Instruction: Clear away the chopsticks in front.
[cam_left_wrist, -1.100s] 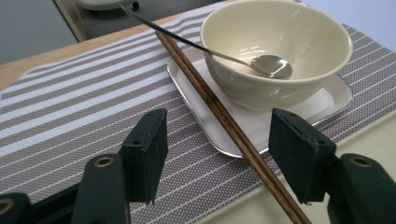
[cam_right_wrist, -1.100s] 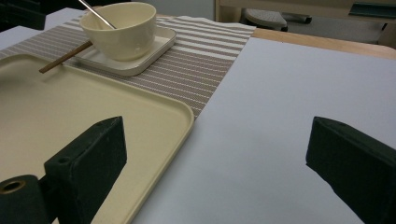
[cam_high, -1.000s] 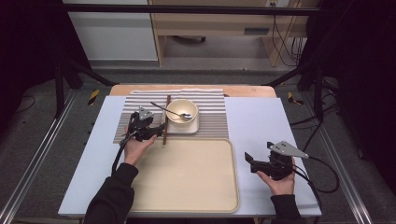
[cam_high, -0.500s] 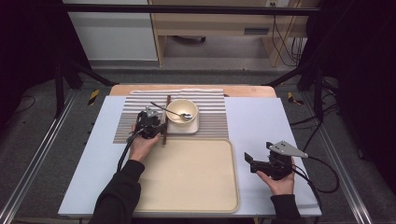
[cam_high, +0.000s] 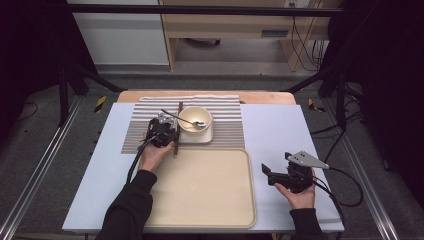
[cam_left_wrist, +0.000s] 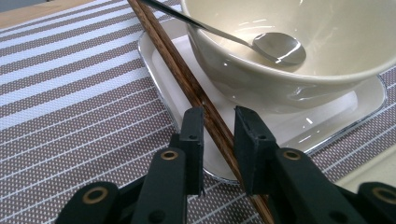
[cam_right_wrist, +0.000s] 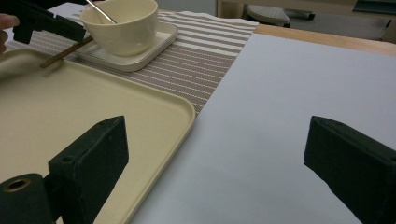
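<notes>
My left tool (cam_left_wrist: 219, 122) sits low over the striped placemat (cam_left_wrist: 70, 93), its two black jaws standing on either side of the pair of brown chopsticks (cam_left_wrist: 187, 79). The jaws have just been closing in on them; the left jaw looks to be against the wood, while a thin gap shows at the right jaw, so I am not yet pinching the sticks. The chopsticks run straight away from this tool, lying along the near edge of the square white saucer (cam_left_wrist: 355, 112) with one end over the mat. Just beyond the jaws and a little to their right stands the cream bowl (cam_left_wrist: 289, 84) on that saucer, with a metal spoon (cam_left_wrist: 275, 46) resting inside it, its handle leaning out over the rim above the sticks.

From above, my left tool (cam_high: 165, 134) lies at the left of the bowl, just behind the far edge of the beige tray (cam_high: 200, 185).

My right tool (cam_right_wrist: 215, 149) is spread wide with nothing between its jaws. It hovers over the pale table (cam_right_wrist: 299, 93), the tray's corner just left of it, the bowl well ahead and left.
</notes>
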